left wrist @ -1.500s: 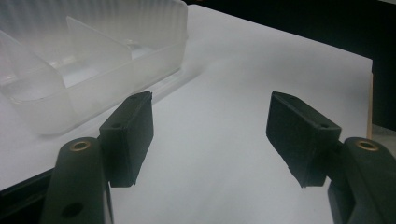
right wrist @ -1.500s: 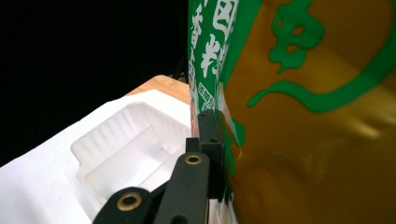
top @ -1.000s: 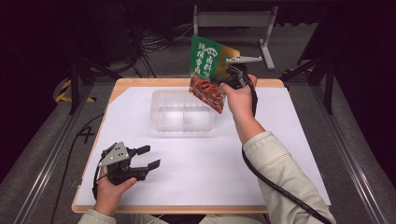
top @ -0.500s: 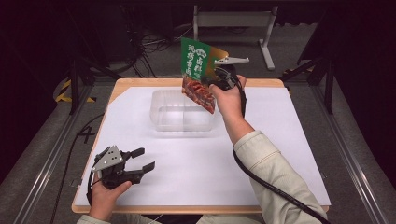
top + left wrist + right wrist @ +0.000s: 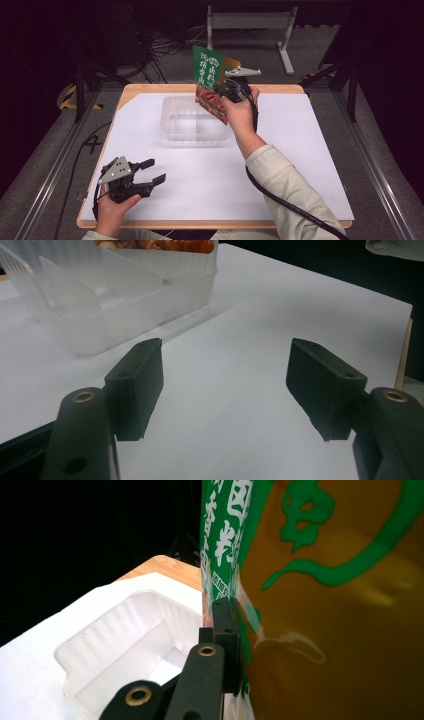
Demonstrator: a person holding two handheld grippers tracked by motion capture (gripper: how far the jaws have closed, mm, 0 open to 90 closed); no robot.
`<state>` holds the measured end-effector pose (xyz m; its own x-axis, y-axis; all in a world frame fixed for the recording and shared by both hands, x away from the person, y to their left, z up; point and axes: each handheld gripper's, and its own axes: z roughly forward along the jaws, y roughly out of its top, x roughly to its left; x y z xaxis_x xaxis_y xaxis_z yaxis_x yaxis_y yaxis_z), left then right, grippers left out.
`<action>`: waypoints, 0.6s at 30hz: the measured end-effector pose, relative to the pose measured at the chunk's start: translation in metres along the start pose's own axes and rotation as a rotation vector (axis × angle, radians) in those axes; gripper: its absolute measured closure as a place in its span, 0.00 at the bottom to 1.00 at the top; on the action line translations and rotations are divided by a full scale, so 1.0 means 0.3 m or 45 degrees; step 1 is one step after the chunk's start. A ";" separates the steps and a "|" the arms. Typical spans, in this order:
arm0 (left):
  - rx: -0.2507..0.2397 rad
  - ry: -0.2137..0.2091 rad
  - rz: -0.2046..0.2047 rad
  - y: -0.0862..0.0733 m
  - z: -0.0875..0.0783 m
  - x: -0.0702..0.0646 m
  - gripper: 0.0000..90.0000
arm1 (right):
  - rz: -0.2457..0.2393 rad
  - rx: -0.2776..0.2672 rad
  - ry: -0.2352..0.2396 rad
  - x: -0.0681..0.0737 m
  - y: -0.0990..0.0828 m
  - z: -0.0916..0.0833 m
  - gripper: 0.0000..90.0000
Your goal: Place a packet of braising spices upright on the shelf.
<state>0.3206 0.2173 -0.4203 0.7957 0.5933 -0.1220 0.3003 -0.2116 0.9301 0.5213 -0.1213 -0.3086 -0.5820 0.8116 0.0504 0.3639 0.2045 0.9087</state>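
Here the right gripper [image 5: 226, 92] jaws pinch the snack bag [image 5: 209, 80] above the clear tray [image 5: 192, 131]; left gripper [image 5: 156, 171] jaws spread.

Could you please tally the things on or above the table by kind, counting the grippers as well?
Snack packet: 1
Clear plastic container: 1
Grippers: 2, the left gripper and the right gripper
Total: 4

- The packet [image 5: 210, 80] in my right claw [image 5: 223, 89] is showing green with white characters, an orange-gold back and red below.
- The tray [image 5: 192, 120] is looking translucent white.
- The tabletop [image 5: 300, 150] is showing white over pale wood.
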 end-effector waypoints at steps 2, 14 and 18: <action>0.002 -0.003 -0.008 0.000 0.003 -0.001 0.36 | -0.009 -0.004 -0.011 0.004 -0.004 -0.002 1.00; 0.011 -0.013 0.001 0.001 0.013 -0.001 0.36 | -0.038 -0.036 -0.078 0.023 -0.029 -0.013 1.00; 0.011 -0.016 0.001 0.001 0.014 -0.001 0.35 | -0.032 -0.031 -0.087 0.021 -0.034 -0.015 1.00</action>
<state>0.3225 0.2139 -0.4214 0.8024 0.5834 -0.1260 0.3044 -0.2185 0.9272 0.5105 -0.1206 -0.3156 -0.5393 0.8421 -0.0003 0.3317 0.2127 0.9191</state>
